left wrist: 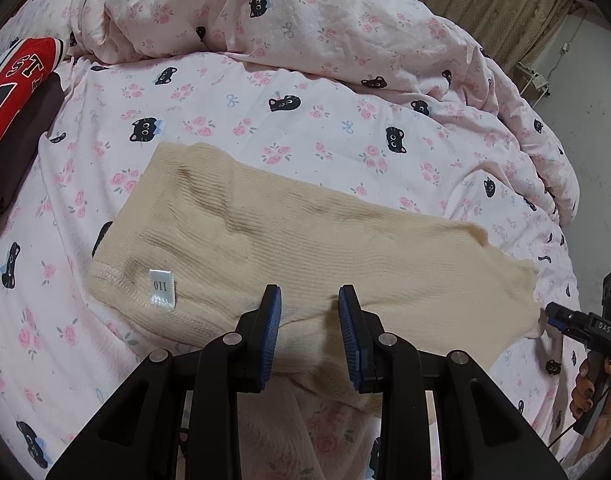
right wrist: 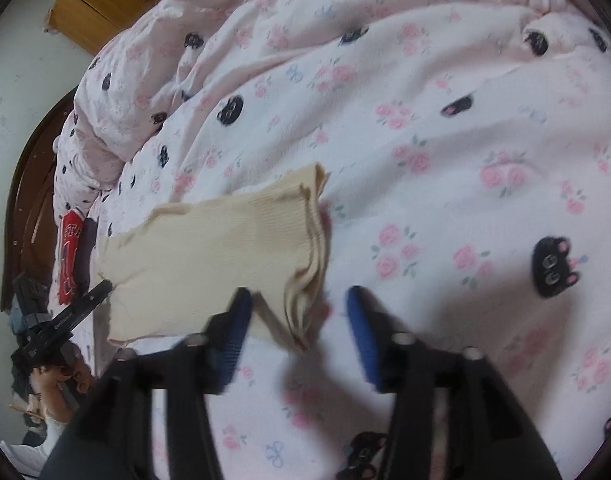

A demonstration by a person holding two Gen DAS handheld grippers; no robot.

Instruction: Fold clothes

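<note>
On the bed (left wrist: 325,120), beige garment (left wrist: 305,236), size tag (left wrist: 161,286) left-view only, both grippers (left wrist: 309,304) (right wrist: 297,304) released.

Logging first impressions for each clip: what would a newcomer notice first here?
A beige ribbed garment lies flat on the pink cat-and-rose bedding, a white "110" size tag near its hem. The left hand-held gripper hangs open over it. A folded red lettered garment lies at the far left.

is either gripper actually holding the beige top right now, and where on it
Neither holds it. The left gripper stands open over the near edge of the beige ribbed knit garment; the right gripper stands open at its cuff end.
</note>
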